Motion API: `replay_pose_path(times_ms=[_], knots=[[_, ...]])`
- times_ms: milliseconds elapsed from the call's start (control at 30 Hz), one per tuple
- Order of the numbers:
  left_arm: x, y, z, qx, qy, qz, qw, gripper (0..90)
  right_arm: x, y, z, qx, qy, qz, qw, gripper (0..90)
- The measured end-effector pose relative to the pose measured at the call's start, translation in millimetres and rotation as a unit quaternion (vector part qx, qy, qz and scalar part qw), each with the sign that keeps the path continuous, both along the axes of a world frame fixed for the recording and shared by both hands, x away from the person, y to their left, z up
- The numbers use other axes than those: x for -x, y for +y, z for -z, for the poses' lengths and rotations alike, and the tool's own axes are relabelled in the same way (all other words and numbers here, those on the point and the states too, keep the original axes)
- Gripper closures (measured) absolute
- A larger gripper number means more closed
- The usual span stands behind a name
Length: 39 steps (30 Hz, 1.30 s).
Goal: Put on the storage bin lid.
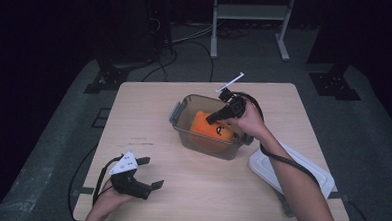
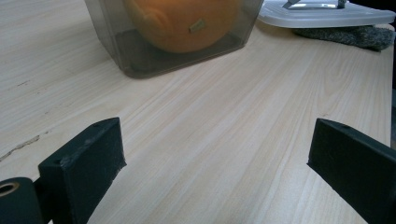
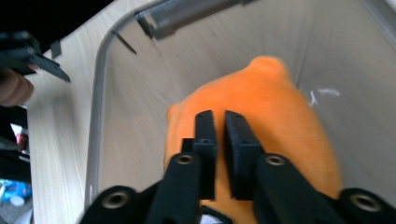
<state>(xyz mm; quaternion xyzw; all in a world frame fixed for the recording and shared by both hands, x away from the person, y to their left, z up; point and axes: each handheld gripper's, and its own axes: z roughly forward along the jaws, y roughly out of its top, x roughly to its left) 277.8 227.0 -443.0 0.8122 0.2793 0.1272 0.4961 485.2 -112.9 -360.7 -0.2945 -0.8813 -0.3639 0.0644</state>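
Note:
An orange plush toy (image 1: 203, 127) lies inside a clear plastic container (image 1: 176, 112) at the middle of the wooden table. My right gripper (image 1: 211, 118) reaches down into the container from the right. In the right gripper view its jaws (image 3: 219, 116) stand almost together on top of the toy (image 3: 280, 107), with a sliver of orange fabric between them. My left gripper (image 1: 153, 172) rests near the table's front left, open and holding nothing. In the left gripper view its jaws (image 2: 217, 144) stand wide apart over bare wood, facing the container (image 2: 116, 42) and the toy (image 2: 182, 23).
The container's white lid (image 1: 291, 169) lies flat on the table to the right of the container, partly under my right forearm. A grey cloth (image 2: 355, 35) shows beneath the lid (image 2: 322, 11). Dark floor, cables and a metal stand surround the table.

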Motion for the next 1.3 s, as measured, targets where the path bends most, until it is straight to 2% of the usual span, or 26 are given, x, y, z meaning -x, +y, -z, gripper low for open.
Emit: replay_pose_path(times_ms=[67,133,200,433,800,1300], knots=[[0.0,-0.2,0.1,-0.002,0.000,0.001,1.0000,2.9,-0.4,-2.6,-3.4,-0.023,0.007,-0.003,0.9997,82.1],[-0.2,-0.5,0.2,-0.001,0.001,0.001,1.0000,2.9,1.2,-1.6,-6.3,-0.011,-0.001,-0.006,0.9999,79.4],[-0.2,-0.6,-0.2,-0.003,-0.001,0.002,1.0000,2.9,2.9,-1.4,-7.8,-0.010,-0.007,-0.011,0.9999,78.9],[-0.2,-0.2,0.1,-0.002,0.000,0.001,1.0000,2.8,8.1,-5.8,-14.6,-0.025,-0.014,-0.013,0.9995,75.9],[0.1,1.0,0.2,-0.002,0.001,-0.001,1.0000,2.8,19.1,-21.6,-25.9,-0.032,-0.020,-0.013,0.9992,71.4],[0.0,1.0,1.2,-0.003,0.003,-0.003,1.0000,2.8,42.8,-59.6,-38.4,-0.050,-0.036,-0.002,0.9981,64.4]])
